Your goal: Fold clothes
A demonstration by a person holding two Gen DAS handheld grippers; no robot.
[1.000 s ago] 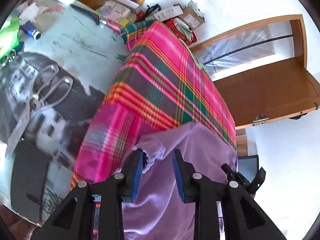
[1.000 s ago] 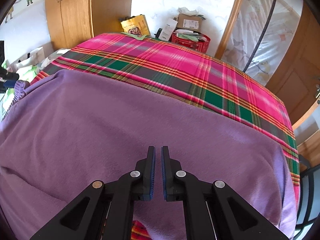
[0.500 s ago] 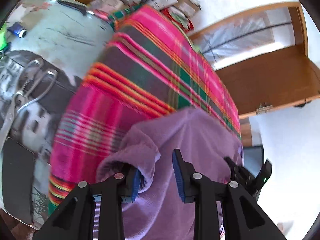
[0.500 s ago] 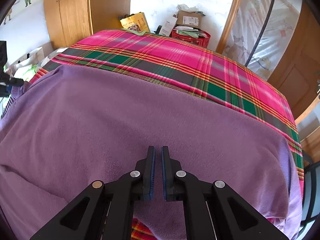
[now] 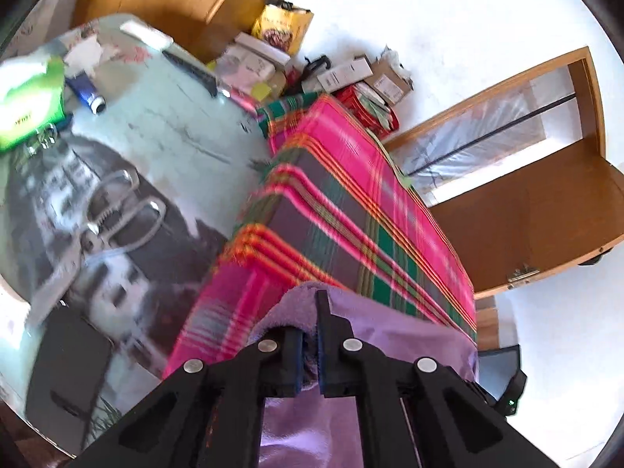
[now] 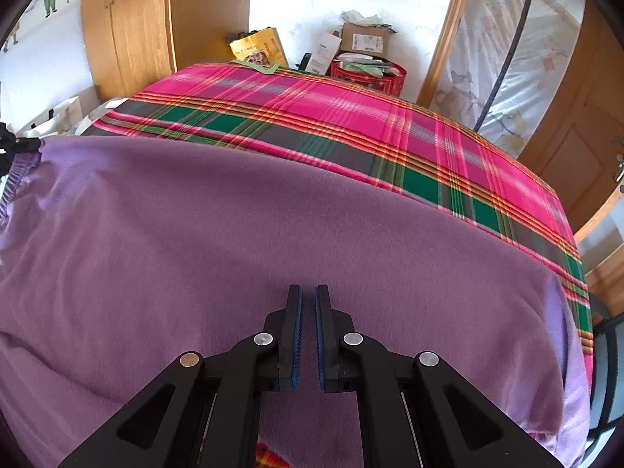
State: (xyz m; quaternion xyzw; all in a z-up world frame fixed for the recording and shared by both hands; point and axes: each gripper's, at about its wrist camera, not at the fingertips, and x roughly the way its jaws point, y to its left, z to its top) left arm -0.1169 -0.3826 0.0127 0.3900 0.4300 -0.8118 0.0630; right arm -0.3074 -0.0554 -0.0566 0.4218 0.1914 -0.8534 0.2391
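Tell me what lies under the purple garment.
The purple garment lies on a plaid blanket, which shows beyond its far edge and at its near hem. Whatever else it covers is hidden.

My left view smears the scissors (image 5: 105,214) and tabletop print; the garment (image 6: 273,241) runs off my right view's bottom and left edges.

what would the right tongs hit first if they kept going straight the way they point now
Most likely the purple garment: the right tongs point down at it, and it fills the view just past their tips. How far off the fabric is cannot be told.
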